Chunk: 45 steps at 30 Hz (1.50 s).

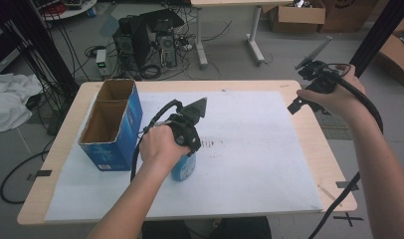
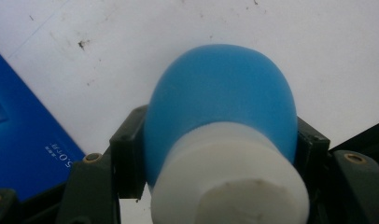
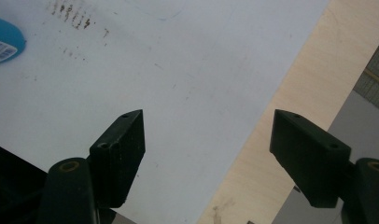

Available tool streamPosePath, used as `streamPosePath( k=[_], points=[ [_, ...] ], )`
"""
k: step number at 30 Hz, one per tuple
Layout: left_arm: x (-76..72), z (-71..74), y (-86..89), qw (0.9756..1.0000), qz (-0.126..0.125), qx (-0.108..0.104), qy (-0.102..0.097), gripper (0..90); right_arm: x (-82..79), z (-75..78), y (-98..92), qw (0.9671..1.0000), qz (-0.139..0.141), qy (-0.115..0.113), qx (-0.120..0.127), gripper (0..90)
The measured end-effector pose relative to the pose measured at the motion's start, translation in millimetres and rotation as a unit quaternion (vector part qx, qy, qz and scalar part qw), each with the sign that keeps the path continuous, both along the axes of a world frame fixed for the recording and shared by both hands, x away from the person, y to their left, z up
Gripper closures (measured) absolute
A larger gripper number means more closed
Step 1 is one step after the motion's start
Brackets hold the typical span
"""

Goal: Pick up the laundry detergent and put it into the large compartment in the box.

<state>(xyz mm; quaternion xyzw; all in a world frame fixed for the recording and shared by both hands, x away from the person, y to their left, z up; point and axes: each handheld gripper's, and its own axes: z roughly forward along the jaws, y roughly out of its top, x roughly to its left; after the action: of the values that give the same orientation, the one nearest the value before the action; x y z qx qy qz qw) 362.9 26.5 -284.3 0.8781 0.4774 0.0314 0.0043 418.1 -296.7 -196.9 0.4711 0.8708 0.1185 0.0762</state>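
Note:
A blue bottle (image 1: 184,168) with a white cap (image 2: 229,177) stands on the white sheet (image 1: 250,149) near the table's middle. My left gripper (image 1: 186,158) is shut on it from above, with the bottle's blue body (image 2: 220,88) squeezed between both pads (image 2: 129,154). In the left gripper view the left gripper (image 2: 220,144) has the cap pointing toward the camera. My right gripper (image 1: 302,102) hovers over the table's far right edge. In its own view the right gripper (image 3: 208,144) is open with nothing between its jaws, and the bottle's edge (image 3: 3,39) shows far off.
An open-topped blue cardboard box (image 1: 115,124) with two compartments stands just left of the bottle, and its side (image 2: 19,140) is close to my left gripper. The wooden table (image 1: 309,129) shows bare wood to the right of the sheet. Computers and cables lie on the floor behind.

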Motion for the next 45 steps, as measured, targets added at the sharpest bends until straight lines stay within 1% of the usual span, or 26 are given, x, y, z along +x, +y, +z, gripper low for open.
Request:
streamPosePath(
  k=[2,5,6,8,10,14,17,19,22,25,27,31,33,34,37,39,43,45],
  points=[
    [-0.2,1.0,-0.5,1.0,-0.002,0.001,0.003,37.9,0.0,0.4,0.0,1.0,-0.001,0.0,0.001,26.8],
    [-0.3,6.7,-0.5,1.0,-0.005,0.001,0.006,37.9,0.0,1.3,-0.1,1.0,-0.002,-0.001,0.002,26.8],
    [-0.4,9.7,-0.6,1.0,-0.004,-0.001,0.004,37.9,0.1,1.5,-0.4,1.0,-0.002,-0.002,0.002,26.8],
    [-0.1,16.9,-0.3,1.0,-0.002,-0.002,0.008,37.9,-0.1,2.1,-0.4,1.0,-0.001,-0.001,0.002,26.8],
    [0.5,25.5,1.5,1.0,0.0,-0.005,0.006,38.0,-0.3,2.6,-0.5,1.0,0.0,-0.002,0.002,26.8],
    [2.1,48.7,7.9,0.9999,0.007,-0.012,0.003,38.0,-0.7,2.7,-1.1,1.0,-0.001,-0.003,0.003,26.7],
    [5.1,70.0,16.9,0.9996,0.021,-0.02,0.006,38.0,-0.8,1.9,-2.5,1.0,-0.003,-0.002,0.004,26.7],
    [6.2,81.2,22.1,0.9992,0.029,-0.025,0.0,38.0,-0.8,1.5,-2.9,1.0,-0.005,-0.001,0.002,26.8],
    [8.2,100.1,31.2,0.9989,0.039,-0.024,-0.009,38.0,-0.5,1.4,-3.6,1.0,-0.005,-0.001,0.004,26.8],
    [10.1,118.6,42.5,0.9976,0.06,-0.025,-0.023,38.0,-0.3,2.1,-3.6,1.0,-0.006,-0.001,0.004,26.7],
    [11.6,127.8,49.7,0.9968,0.071,-0.025,-0.028,38.0,-0.1,2.7,-3.0,1.0,-0.008,-0.002,0.006,26.7],
    [15.5,145.4,68.6,0.9938,0.101,-0.028,-0.038,38.1,0.7,2.5,-2.7,1.0,-0.004,-0.003,0.004,26.7],
    [17.3,152.9,79.4,0.9916,0.119,-0.029,-0.043,38.1,1.1,2.4,-2.5,1.0,-0.003,-0.003,0.003,26.8],
    [18.2,155.3,83.4,0.9911,0.122,-0.028,-0.043,38.1,1.2,2.5,-2.5,1.0,-0.004,-0.002,0.003,26.8],
    [19.7,163.8,99.8,0.9863,0.154,-0.035,-0.049,38.1,1.4,2.3,-2.6,1.0,-0.008,-0.001,0.005,26.8],
    [20.4,168.5,111.6,0.9823,0.174,-0.039,-0.056,38.1,1.8,2.0,-3.9,1.0,-0.006,-0.002,0.003,26.7],
    [21.4,176.7,135.3,0.9763,0.204,-0.032,-0.065,38.1,1.9,1.4,-5.2,1.0,-0.009,0.0,0.003,26.8],
    [22.0,179.4,147.6,0.9718,0.223,-0.028,-0.07,38.1,1.8,1.3,-5.4,1.0,-0.01,-0.001,0.002,26.7]
  ],
)
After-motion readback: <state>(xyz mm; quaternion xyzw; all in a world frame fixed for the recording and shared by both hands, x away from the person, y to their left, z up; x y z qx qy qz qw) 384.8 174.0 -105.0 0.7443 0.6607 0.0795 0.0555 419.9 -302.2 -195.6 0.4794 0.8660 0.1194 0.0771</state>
